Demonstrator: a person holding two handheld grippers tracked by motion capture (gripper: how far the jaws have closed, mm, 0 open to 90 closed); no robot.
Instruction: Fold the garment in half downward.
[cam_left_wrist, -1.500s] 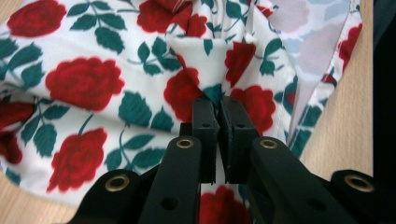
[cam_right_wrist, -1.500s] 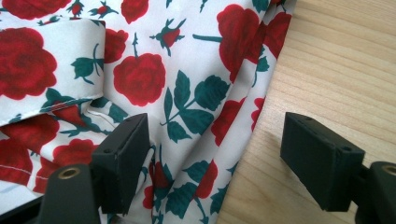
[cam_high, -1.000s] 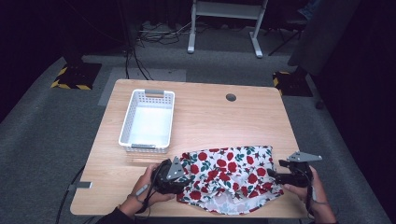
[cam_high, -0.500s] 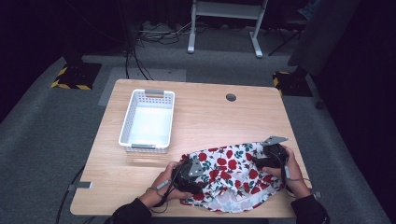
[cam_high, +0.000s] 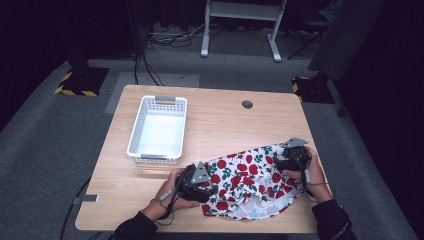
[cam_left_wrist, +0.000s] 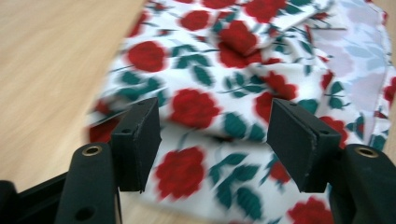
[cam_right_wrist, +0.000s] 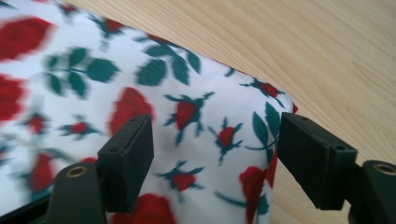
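Note:
A white cloth printed with red roses (cam_high: 245, 180) lies crumpled near the table's front edge. My left gripper (cam_high: 212, 188) is at the cloth's left end. In the left gripper view its jaws (cam_left_wrist: 215, 135) stand open over the fabric (cam_left_wrist: 196, 107), pads clear of it, and they have just been opening. My right gripper (cam_high: 281, 168) is over the cloth's right end. In the right gripper view its jaws (cam_right_wrist: 215, 158) are open above a folded corner of the cloth (cam_right_wrist: 140, 107). They have just closed in a little, and nothing is pinched.
An empty white plastic basket (cam_high: 134, 135) stands at the left of the wooden table (cam_high: 225, 125). A round cable hole (cam_high: 247, 104) sits near the far edge. The person's hands and dark sleeves come in over the front edge.
My right gripper moved left and away from the front edge, onto the cloth's right end. The left gripper shifted slightly right. The cloth is bunched narrower than before.

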